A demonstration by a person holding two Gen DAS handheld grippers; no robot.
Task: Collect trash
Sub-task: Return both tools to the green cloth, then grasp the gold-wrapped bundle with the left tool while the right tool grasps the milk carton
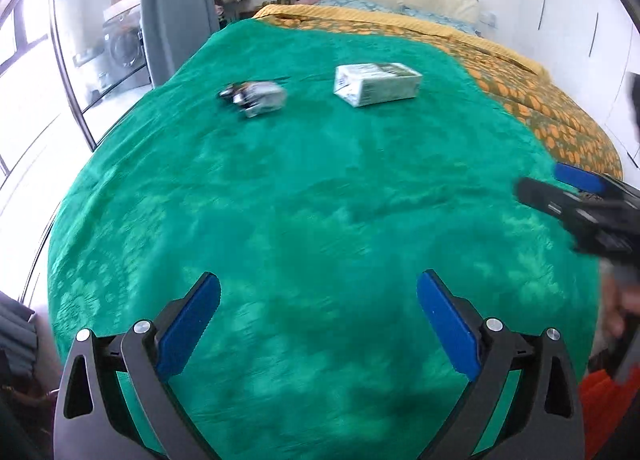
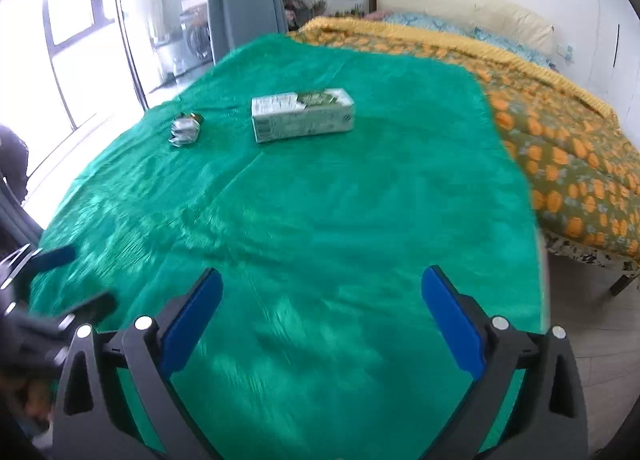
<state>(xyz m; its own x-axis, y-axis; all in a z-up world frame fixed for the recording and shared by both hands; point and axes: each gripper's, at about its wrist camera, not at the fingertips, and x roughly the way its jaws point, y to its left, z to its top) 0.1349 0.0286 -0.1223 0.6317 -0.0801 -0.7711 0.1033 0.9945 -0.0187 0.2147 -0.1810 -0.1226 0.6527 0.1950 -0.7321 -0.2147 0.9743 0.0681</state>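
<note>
Your left gripper [image 1: 318, 324] and right gripper [image 2: 322, 320] gape wide, empty, above the bed's near edge; carton [image 1: 377, 83] and crushed can [image 1: 254, 96] lie farther up the green blanket [image 1: 320, 200].

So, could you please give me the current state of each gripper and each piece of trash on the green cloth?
Left gripper: open, nothing between its fingers.
Right gripper: open, nothing between its fingers.
Carton: lying on its side on the green cloth, untouched.
Crushed can: crumpled, lying on the cloth left of the carton, apart from it, untouched.
</note>
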